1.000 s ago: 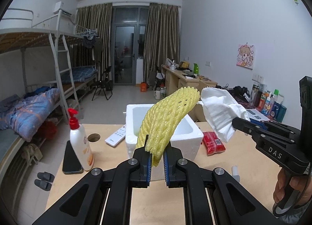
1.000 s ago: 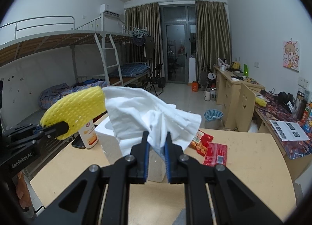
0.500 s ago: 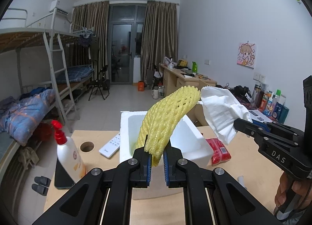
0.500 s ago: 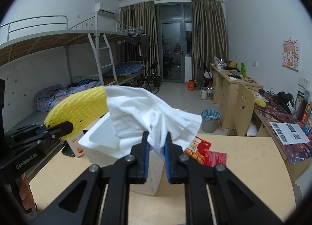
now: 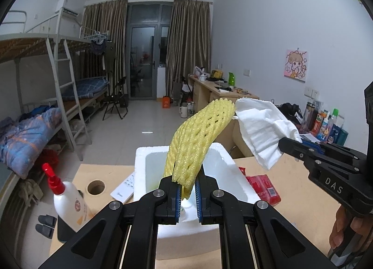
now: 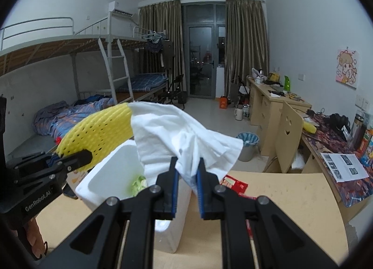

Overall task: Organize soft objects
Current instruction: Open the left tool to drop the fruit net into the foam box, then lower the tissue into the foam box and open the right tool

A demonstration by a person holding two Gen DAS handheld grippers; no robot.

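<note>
My left gripper point(image 5: 187, 195) is shut on a yellow foam net sleeve point(image 5: 198, 143) and holds it upright right over the open white foam box point(image 5: 230, 187). My right gripper point(image 6: 187, 185) is shut on a crumpled white cloth point(image 6: 177, 133), held above the box's right side point(image 6: 109, 171). The cloth also shows in the left wrist view point(image 5: 261, 133), its edge touching the sleeve's tip. Something green point(image 6: 137, 183) lies in the box's bottom.
The box stands on a wooden table point(image 6: 279, 199). A white bottle with a red pump point(image 5: 67, 201), a dark phone, a white remote point(image 5: 124, 189) and a round hole point(image 5: 95, 187) lie left of it. Red snack packets point(image 5: 263, 187) lie to its right.
Both grippers have moved forward and over the box with their loads; the box now sits closer and lower in both views. The grips are unchanged.
</note>
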